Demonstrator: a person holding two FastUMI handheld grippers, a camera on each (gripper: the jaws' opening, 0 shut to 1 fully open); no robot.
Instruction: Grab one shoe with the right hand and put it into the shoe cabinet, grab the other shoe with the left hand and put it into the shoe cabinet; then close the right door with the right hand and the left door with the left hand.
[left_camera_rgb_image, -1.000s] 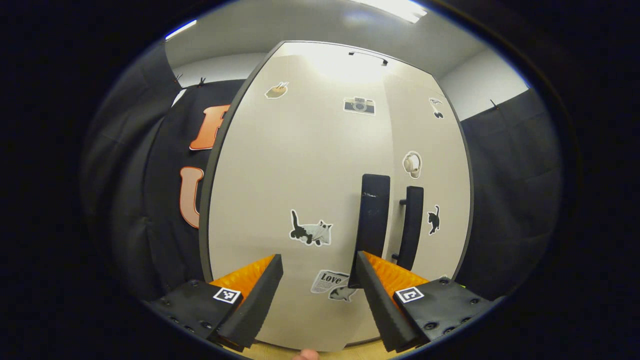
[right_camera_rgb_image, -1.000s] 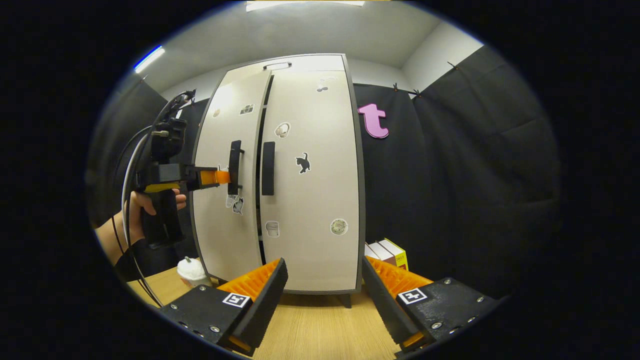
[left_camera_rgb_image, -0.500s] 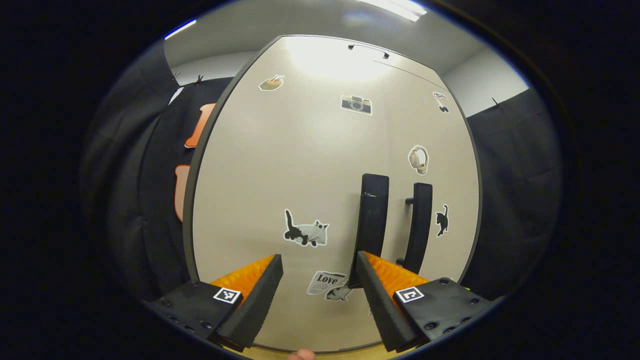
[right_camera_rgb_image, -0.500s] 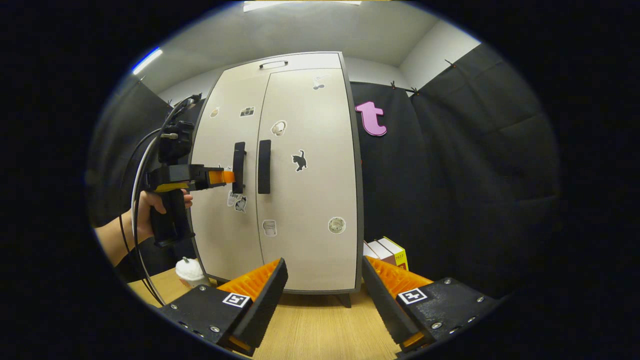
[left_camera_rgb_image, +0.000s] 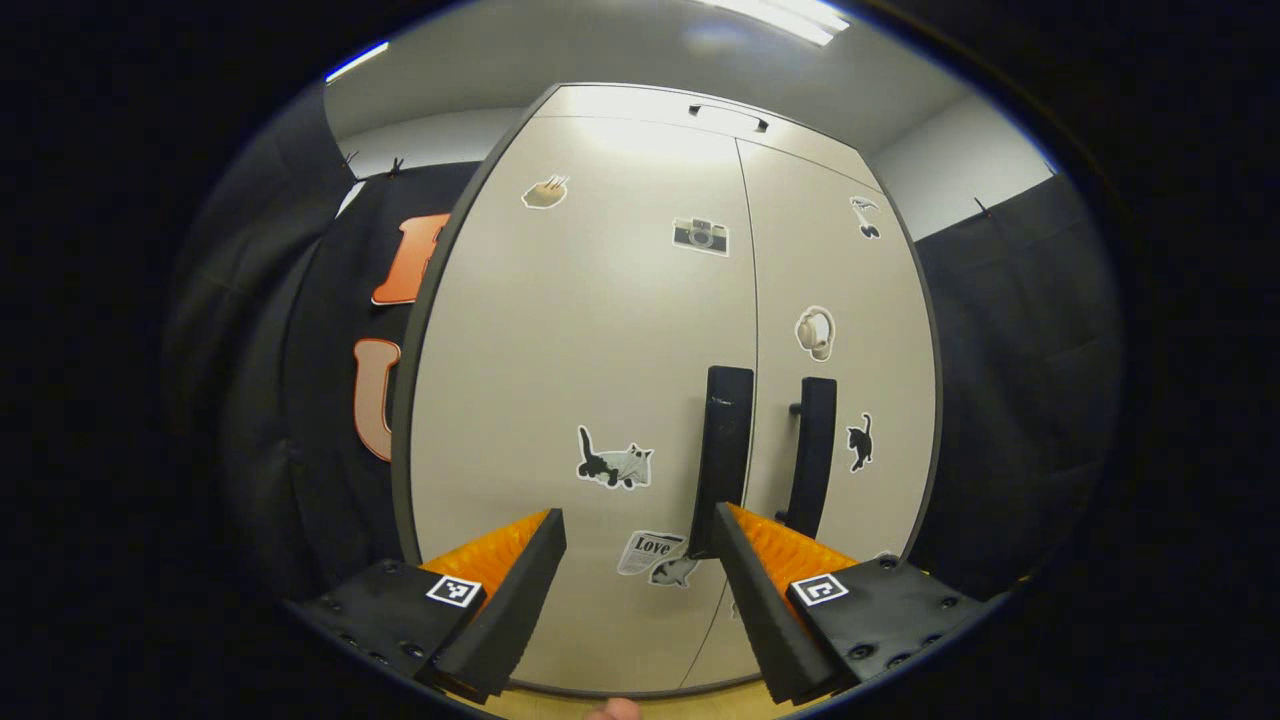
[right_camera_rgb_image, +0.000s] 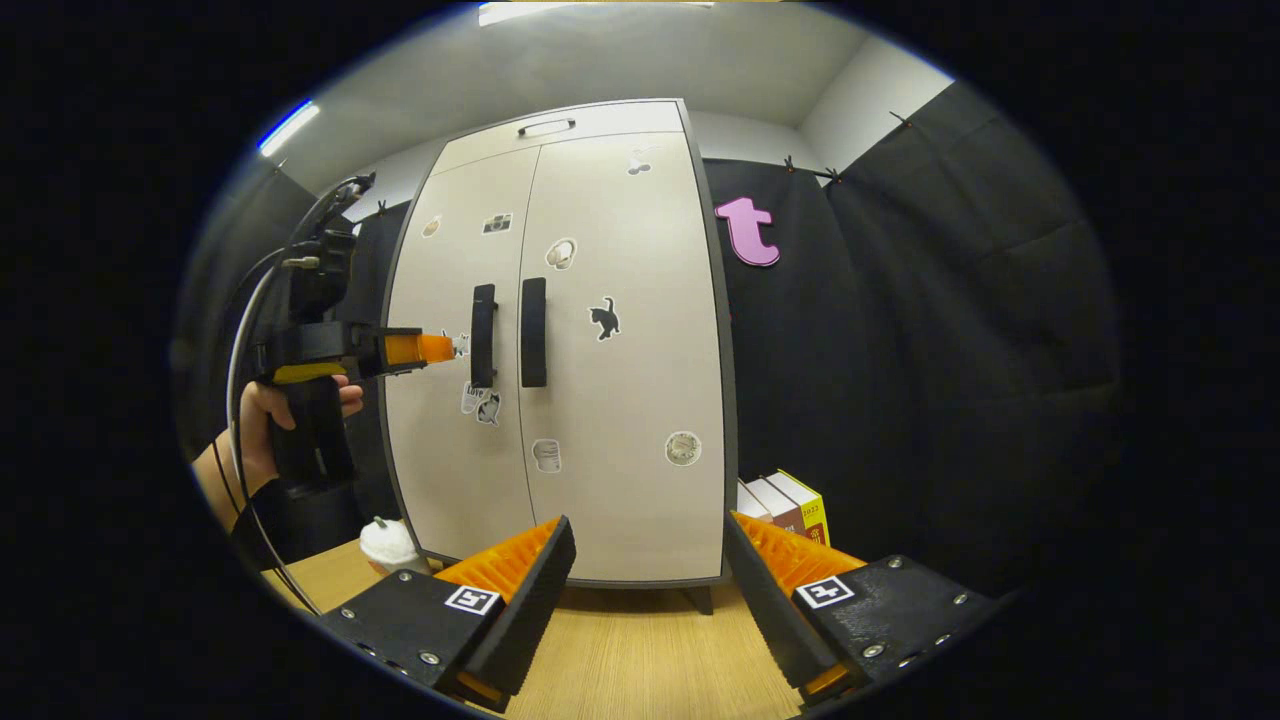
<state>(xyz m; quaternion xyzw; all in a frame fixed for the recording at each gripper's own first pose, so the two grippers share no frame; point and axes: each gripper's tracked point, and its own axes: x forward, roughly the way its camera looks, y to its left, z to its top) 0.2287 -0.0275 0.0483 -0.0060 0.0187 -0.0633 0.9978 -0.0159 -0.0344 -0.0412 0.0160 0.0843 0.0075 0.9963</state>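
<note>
shoes hidden behind shut shoe cabinet (right_camera_rgb_image: 620, 400) doors; sticker details too small

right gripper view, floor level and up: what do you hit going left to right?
Hand holding the left gripper → white pot → left door handle → right door handle → black cat sticker → books.

One shoe cabinet (right_camera_rgb_image: 600, 400) stands ahead of the right gripper, with two doors, the left door (right_camera_rgb_image: 455, 400) and the right door (right_camera_rgb_image: 625, 380), and two dark handles (right_camera_rgb_image: 484, 335), one on each. Ten stickers (right_camera_rgb_image: 603, 318) dot the doors. Right of the cabinet stand three books (right_camera_rgb_image: 790, 505); to its left sits one white cup (right_camera_rgb_image: 387, 545).
</note>
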